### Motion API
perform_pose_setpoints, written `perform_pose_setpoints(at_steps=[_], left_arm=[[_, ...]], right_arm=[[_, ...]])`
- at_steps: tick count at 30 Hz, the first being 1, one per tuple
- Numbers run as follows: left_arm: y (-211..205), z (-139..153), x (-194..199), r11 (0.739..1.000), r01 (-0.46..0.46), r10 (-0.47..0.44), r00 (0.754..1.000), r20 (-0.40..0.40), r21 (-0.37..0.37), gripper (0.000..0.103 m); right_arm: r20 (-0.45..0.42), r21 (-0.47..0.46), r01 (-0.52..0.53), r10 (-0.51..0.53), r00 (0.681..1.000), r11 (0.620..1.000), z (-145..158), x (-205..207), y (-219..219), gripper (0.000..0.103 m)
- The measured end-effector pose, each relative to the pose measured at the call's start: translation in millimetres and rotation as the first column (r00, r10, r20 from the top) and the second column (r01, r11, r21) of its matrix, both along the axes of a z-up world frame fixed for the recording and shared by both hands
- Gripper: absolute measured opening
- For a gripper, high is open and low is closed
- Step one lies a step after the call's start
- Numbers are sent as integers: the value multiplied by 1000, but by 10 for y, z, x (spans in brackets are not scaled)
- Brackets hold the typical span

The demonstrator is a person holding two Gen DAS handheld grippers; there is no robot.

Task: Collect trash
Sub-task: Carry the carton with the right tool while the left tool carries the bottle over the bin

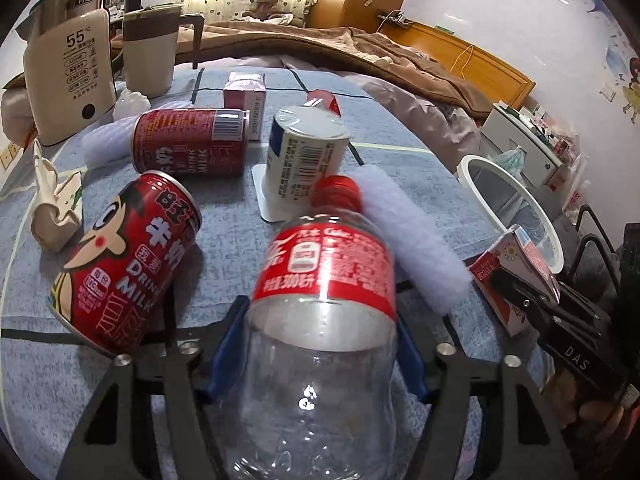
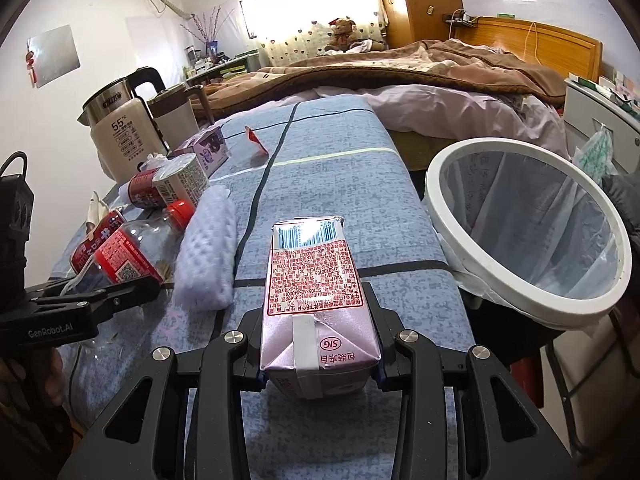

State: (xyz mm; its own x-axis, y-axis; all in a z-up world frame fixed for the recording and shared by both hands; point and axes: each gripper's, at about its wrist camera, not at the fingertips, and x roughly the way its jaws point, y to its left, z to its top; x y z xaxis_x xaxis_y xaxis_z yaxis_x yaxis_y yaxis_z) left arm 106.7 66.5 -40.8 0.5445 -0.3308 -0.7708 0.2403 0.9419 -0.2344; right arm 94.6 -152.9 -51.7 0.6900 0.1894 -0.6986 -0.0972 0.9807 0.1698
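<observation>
behind carton (image 2: 316, 300), right view shows bin (image 2: 528, 236).

Both grippers are black, angular linkages with round silver screw heads at the joints. The left gripper (image 1: 322, 344) has blue pads (image 1: 224, 354); its side reads "GenRobot.AI". The right gripper (image 2: 320, 354) carries white "DAS" lettering. Bare skin shows at each handle.
</observation>
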Motion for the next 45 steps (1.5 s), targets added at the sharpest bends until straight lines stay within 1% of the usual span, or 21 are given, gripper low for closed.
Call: perform_pose_setpoints(at_steps=[5,10,14,20,22,25,28,31,34,40,44,45], left_arm=[[-21,14,-36,999,-29,29,1000,10,21,64],[-3,103,-140,998,-64,63,997,55,25,64],[3,250,-215,997,-80,80,993,90,0,64],[-173,471,-234,998,-58,61,987,148,-24,64],[-280,534,-221,999,-40,44,985,168,-25,64],[-471,582,-146,999,5,3,986,167,-51,64],[-704,614,-106,997,53,-44,983,177,-48,64],[-920,626,-67,992,107,-94,980,174,-65,64],[-1164,628,-2,989,139,-127,977,170,-57,64],[-1623,636,117,975,207,-194,969,151,-76,64],[-1946,581,233,965,242,-231,967,109,-100,64],[-2011,568,235,965,247,-238,966,105,-91,64]], right_arm=[[6,5,-11,11,1000,1000,10,-18,-13,38],[28,18,-11,10,1000,1000,60,-61,-84,38],[50,31,-7,5,999,999,139,-89,-131,38],[83,32,13,-16,996,999,290,-125,-235,38],[94,29,30,-33,995,999,347,-138,-305,38],[105,25,61,-63,992,998,419,-147,-456,38],[109,15,98,-99,989,995,471,-154,-626,38],[114,7,136,-136,984,991,513,-166,-811,38],[121,0,179,-178,977,984,560,-165,-1020,38],[112,-11,261,-258,960,965,598,-74,-1439,38],[96,-16,294,-291,952,956,566,15,-1671,38],[92,-17,298,-295,951,954,554,30,-1723,38]])
